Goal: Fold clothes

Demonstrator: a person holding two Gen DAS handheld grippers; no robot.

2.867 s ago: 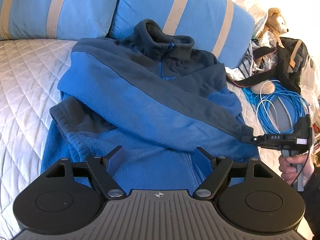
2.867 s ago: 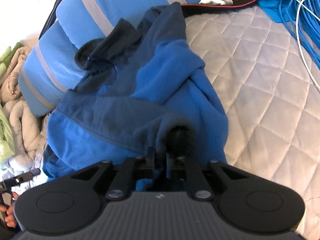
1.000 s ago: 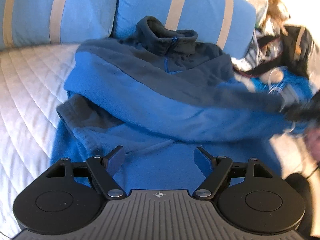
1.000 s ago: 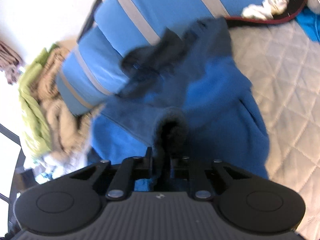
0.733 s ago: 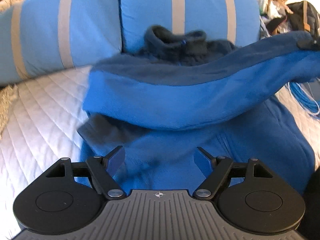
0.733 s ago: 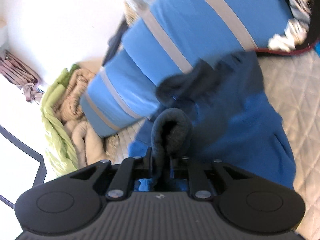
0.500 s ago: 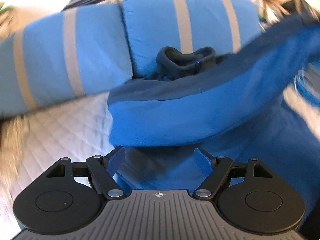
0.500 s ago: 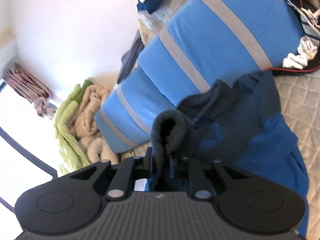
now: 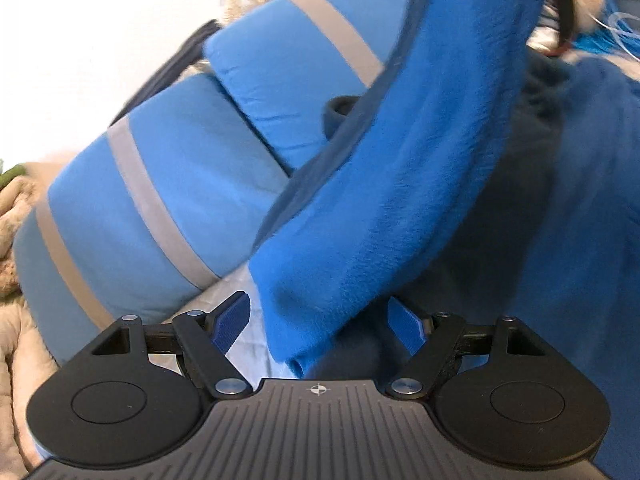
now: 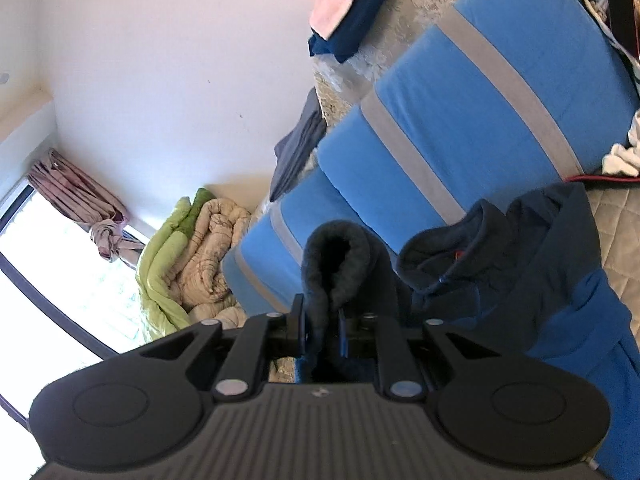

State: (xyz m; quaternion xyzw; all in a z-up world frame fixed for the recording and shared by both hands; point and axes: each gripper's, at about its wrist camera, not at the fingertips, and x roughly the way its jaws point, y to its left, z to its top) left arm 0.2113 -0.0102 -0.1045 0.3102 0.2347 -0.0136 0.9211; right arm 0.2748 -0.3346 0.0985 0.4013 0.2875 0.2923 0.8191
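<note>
Blue fleece jacket (image 10: 568, 308) with dark navy panels and a stand-up collar, spread over the quilted pale grey bed cover (image 10: 616, 216), collar end up against the striped pillows. One sleeve (image 9: 400, 184) lifted off the jacket body, stretching in the left wrist view from the top right corner down to the space between the left tongs' fingers. Dark navy cuff (image 10: 340, 264) of that sleeve clamped in the right tongs (image 10: 322, 330), jaws nearly together with the fleece pinched between the pads and bulging out above them in a rounded loop. Right tongs raised above the bed, aimed toward the pillows and the white wall.

Left tongs (image 9: 320, 320) spread wide, gripping nothing; blue ribbed pads (image 9: 232, 322) either side of the hanging sleeve fold, a gap showing on the left side, the right side too shadowed to tell whether cloth and pad meet. Folded edge of the sleeve dipping down just above the tongs' body.

Two blue pillows with grey stripes (image 10: 472, 120) side by side at the head of the bed. Beyond them a bundled green and beige quilt (image 10: 192, 252) near a bright window with a knotted mauve curtain (image 10: 92, 216). Pink and navy folded cloth (image 10: 348, 12) on top of the patterned headboard. Tangle of blue and white cable (image 9: 612, 28) at the far right of the left wrist view, blurred.
</note>
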